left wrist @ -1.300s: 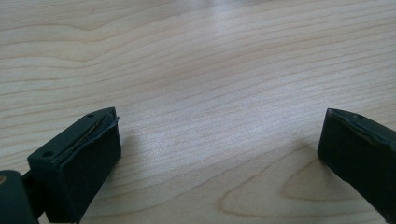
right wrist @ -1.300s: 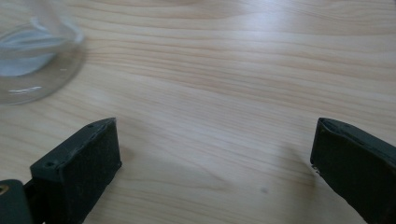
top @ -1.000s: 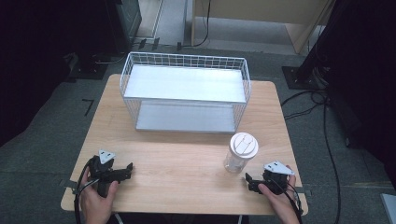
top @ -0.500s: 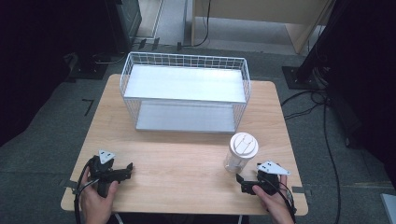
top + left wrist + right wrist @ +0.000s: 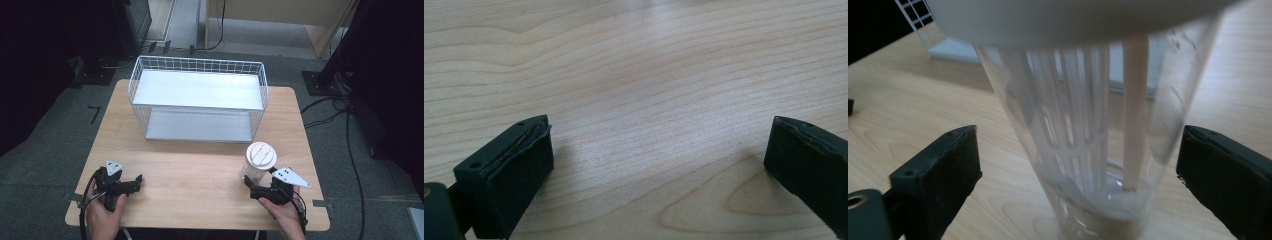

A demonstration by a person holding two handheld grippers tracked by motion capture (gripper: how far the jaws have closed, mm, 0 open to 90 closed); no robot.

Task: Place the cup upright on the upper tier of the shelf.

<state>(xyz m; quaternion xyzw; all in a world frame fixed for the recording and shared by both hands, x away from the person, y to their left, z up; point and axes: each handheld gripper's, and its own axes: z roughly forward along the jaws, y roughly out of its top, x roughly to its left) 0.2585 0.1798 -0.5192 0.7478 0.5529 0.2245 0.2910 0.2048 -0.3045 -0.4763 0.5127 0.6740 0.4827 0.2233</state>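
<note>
Clear plastic forms the tall, slightly tapered cup [image 5: 257, 167], which is capped by a round white lid and stands on the pale wood-grain tabletop [image 5: 200, 165] near its front right corner. In the right gripper view the ribbed wall of the cup [image 5: 1083, 145] is seen between the two black jaws of the right hand-held gripper [image 5: 1073, 170]; these jaws have just been closing around it, yet a gap is left at each side and the wall is not pressed. A pale straight stick is seen through the wall, and the cup's top is cut off by the lid's edge. The left hand-held gripper [image 5: 134, 180] is rested on the tabletop near the front left corner, its matte, blocky jaws spread wide with only bare wood between them. A white wire basket [image 5: 197, 97] with a flat grey floor is set at the far side, well apart from the cup.
</note>
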